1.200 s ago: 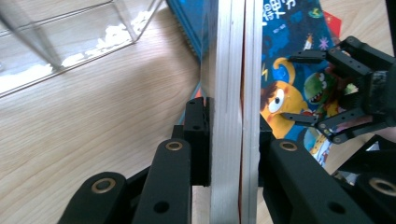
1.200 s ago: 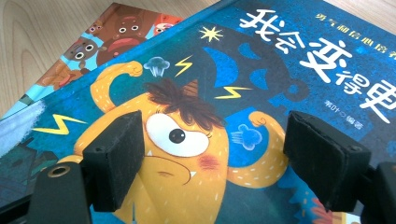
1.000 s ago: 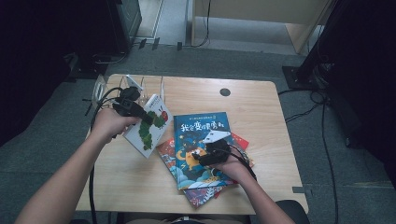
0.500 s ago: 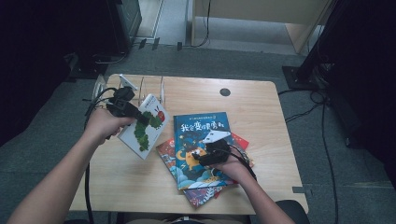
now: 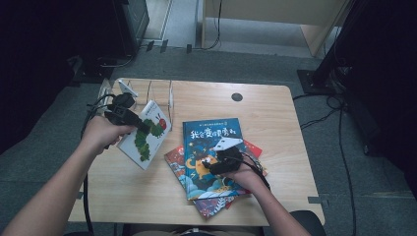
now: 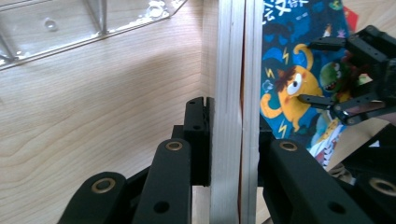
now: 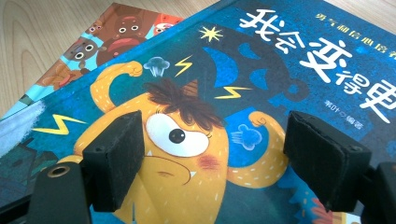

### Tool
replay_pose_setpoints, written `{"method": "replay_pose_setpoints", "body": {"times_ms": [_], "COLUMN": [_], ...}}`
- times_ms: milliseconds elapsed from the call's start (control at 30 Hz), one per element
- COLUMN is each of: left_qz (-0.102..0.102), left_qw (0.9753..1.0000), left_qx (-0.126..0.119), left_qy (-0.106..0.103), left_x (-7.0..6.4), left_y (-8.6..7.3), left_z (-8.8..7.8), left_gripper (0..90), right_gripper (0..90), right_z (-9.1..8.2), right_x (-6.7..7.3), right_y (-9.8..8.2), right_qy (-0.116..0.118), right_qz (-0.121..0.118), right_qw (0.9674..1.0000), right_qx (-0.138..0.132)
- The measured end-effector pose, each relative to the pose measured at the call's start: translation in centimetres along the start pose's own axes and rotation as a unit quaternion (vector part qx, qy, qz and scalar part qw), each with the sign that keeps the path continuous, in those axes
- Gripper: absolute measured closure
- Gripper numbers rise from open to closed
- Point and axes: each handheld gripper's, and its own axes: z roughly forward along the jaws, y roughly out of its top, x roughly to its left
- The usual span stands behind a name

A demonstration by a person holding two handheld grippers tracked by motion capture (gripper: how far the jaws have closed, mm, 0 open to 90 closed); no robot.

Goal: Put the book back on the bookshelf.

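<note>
High view: the left gripper (image 5: pixel 129 118) clamps a white caterpillar book (image 5: pixel 146 133) by its edge, the book hanging tilted beyond its jaws over the table (image 5: pixel 275 118). Right gripper (image 5: pixel 216 164), jaws wide, rests over the blue monster book (image 5: pixel 209 147) directly beneath it.

High view looks down on the table (image 5: pixel 275 113); both gripper views sit close, sharing the blue book (image 7: pixel 280 84).
</note>
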Motion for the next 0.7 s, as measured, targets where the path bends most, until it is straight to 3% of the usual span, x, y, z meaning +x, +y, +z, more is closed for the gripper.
{"method": "replay_pose_setpoints", "body": {"times_ms": [233, 400, 700], "left_qz": [-0.014, -0.040, -0.058], "left_qw": [0.9999, 0.9991, 0.9981], "left_qx": [-0.001, -0.002, -0.005], "left_qy": [0.006, 0.014, 0.018], "left_x": [0.2, 0.7, 1.0], "left_y": [0.4, 1.1, 2.4], "left_z": [0.6, 1.2, 1.6], "left_gripper": [77.2, 77.2, 77.3], "right_gripper": [20.1, 20.0, 19.9], "right_z": [0.1, 0.1, 0.1], "right_x": [0.0, 0.0, 0.0], "right_y": [0.1, 0.1, 0.1], "right_qy": [-0.001, -0.001, -0.001], "right_qz": [0.002, 0.001, 0.001], "right_qw": [1.0000, 1.0000, 1.0000], "right_qx": [0.001, 0.000, 0.000]}}
